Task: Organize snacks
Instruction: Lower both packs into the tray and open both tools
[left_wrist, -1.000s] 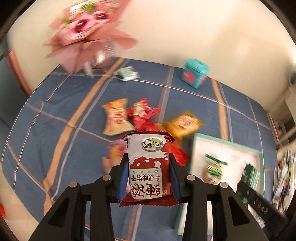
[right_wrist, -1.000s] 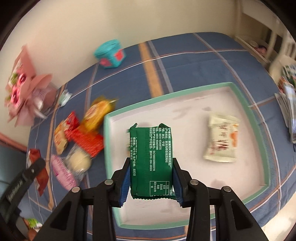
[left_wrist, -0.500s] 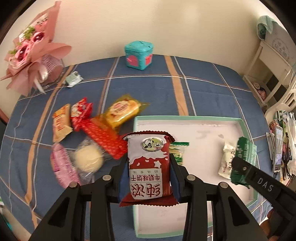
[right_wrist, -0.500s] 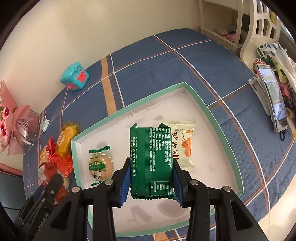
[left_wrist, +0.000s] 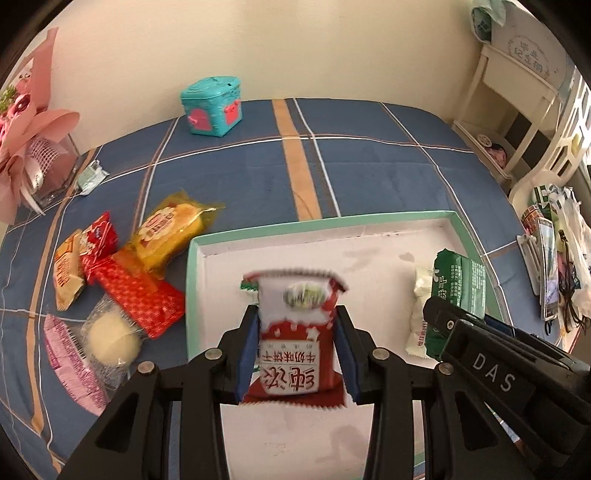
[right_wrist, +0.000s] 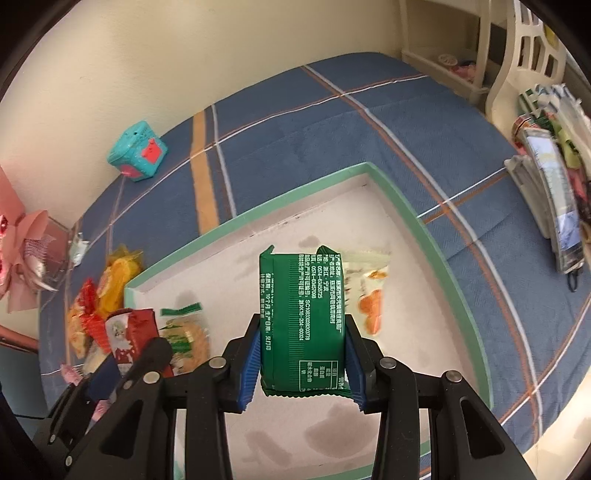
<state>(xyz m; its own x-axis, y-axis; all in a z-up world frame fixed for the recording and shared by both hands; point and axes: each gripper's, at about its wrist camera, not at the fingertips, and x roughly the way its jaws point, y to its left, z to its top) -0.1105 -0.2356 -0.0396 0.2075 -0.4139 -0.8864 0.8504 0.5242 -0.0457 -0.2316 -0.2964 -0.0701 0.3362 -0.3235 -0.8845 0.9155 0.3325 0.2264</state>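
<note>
Left gripper (left_wrist: 297, 352) clamps red packet (left_wrist: 295, 332), right gripper (right_wrist: 301, 363) clamps green packet (right_wrist: 303, 317), both over tray (right_wrist: 417, 221). Risk: grippers close together, may collide; packets may land on snacks already inside.

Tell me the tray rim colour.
Mint green rim, white inside; clearest in the right wrist view.

Red/white pkt (left_wrist: 295, 332): upright, lower centre, over tray (left_wrist: 325, 221).
Green pkt (right_wrist: 303, 321): upright, frame centre, above tray.
Loose snacks (left_wrist: 122, 273): left, on cloth.

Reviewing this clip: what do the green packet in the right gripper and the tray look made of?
Green packet: thin printed plastic film, by its crimped, serrated end seals and slight sheen. Tray: probably cardboard, matte white inside with a mint-green rim; faint stains suggest paper, though that's uncertain.
</note>
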